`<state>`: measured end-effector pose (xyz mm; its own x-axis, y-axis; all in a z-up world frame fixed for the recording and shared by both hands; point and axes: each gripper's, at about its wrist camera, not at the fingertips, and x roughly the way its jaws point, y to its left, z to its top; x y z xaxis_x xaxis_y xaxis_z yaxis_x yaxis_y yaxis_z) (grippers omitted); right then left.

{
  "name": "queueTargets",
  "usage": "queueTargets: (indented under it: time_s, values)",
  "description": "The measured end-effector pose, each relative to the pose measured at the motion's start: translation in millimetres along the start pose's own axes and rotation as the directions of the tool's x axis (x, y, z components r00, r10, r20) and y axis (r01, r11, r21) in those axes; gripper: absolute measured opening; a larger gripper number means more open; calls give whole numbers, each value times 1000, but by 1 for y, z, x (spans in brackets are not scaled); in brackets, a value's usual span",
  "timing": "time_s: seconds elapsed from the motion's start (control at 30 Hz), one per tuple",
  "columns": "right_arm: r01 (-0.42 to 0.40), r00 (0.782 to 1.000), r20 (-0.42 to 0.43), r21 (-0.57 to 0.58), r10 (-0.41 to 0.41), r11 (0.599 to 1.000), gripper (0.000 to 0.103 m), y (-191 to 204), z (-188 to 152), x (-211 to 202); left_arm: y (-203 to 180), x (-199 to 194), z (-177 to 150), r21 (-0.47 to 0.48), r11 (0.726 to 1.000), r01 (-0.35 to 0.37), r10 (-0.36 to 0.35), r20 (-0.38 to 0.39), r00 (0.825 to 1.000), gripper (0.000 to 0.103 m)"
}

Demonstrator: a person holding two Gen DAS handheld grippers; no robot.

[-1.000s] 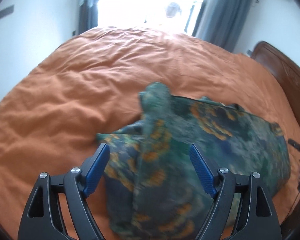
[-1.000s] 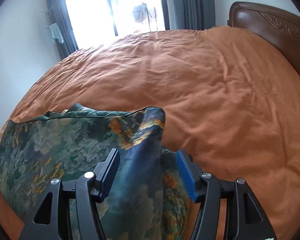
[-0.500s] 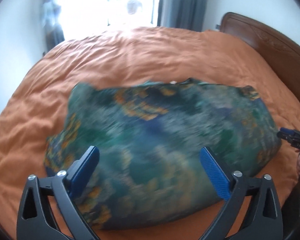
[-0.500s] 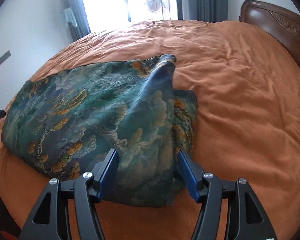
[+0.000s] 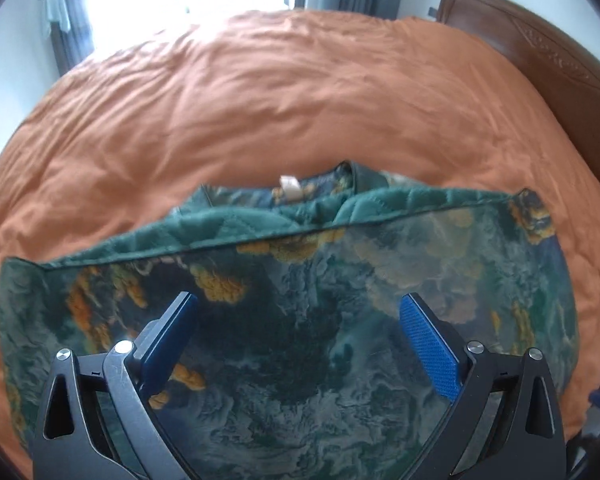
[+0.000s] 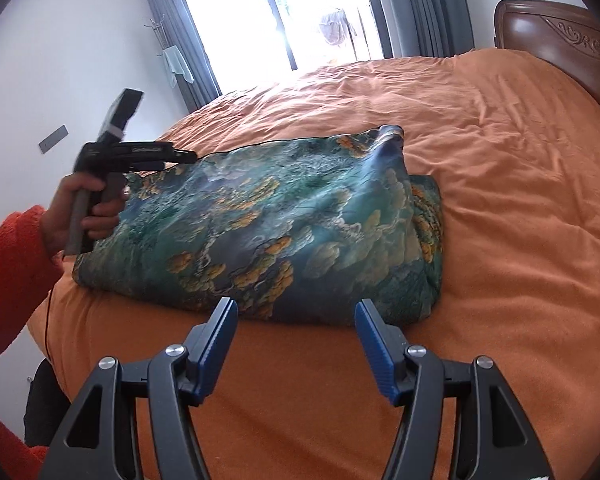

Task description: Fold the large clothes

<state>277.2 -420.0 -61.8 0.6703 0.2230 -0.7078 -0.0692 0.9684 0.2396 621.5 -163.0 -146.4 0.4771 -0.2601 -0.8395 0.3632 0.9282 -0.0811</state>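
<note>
The garment [image 6: 284, 236] lay folded near the bed's [image 6: 500, 184] front edge. My left gripper [image 5: 298, 334] hovered over it, jaws just opened wide, nothing between them. My right gripper [image 6: 296, 338] stood part open and empty beside the garment's near edge.

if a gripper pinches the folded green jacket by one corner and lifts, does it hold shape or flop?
Probably flops: the jacket lies in soft folds on the orange bedspread, one corner peaked and creased. The quilted lining suggests some padding, so likely bulky but fairly light. The printed face looks satiny with a sheen, so layers may slide apart; a corner lift would likely undo the fold.
</note>
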Motion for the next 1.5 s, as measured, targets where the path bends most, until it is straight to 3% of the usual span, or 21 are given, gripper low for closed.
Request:
queueTargets:
  time_s: [0.23,0.53,0.63,0.73,0.83,1.07,1.13,1.17,1.27,1.37,1.5]
  values:
    - [11,1000,24,21,-11,1000,63,-7,-12,-13,-12,-17,-60,76,997,5,-5,0,1000,101]
    - [25,999,20,179,-29,984,63,-34,-20,-5,-37,-61,-131,168,985,43,-47,18,999,101]
    - [33,999,16,263,-39,964,72,-48,-23,0,-57,-77,-147,242,968,70,-79,27,997,101]
    - [4,999,32,394,-19,919,73,-71,-25,7,-72,-91,-153,253,961,113,-128,44,991,101]
    - [-54,998,50,533,32,844,73,-94,-23,24,-79,-98,-149,207,961,184,-197,40,980,101]
    - [-102,995,70,733,75,672,77,-123,-19,86,-92,-105,-127,211,960,184,-196,37,980,101]
    - [-126,992,111,749,64,650,75,-124,-18,93,-92,-107,-115,200,960,198,-208,28,978,101]
    - [-118,992,112,739,53,663,59,-122,-17,95,-92,-109,-108,197,960,201,-210,27,977,101]
    - [-59,993,113,659,-22,750,36,-106,-8,89,-100,-114,-85,202,955,215,-225,27,974,101]
    - [37,977,165,483,-132,875,30,-67,7,67,-118,-121,-56,224,939,262,-273,18,962,101]
    - [138,941,266,259,-208,956,29,-14,25,42,-151,-118,-20,264,905,335,-329,-70,942,100]
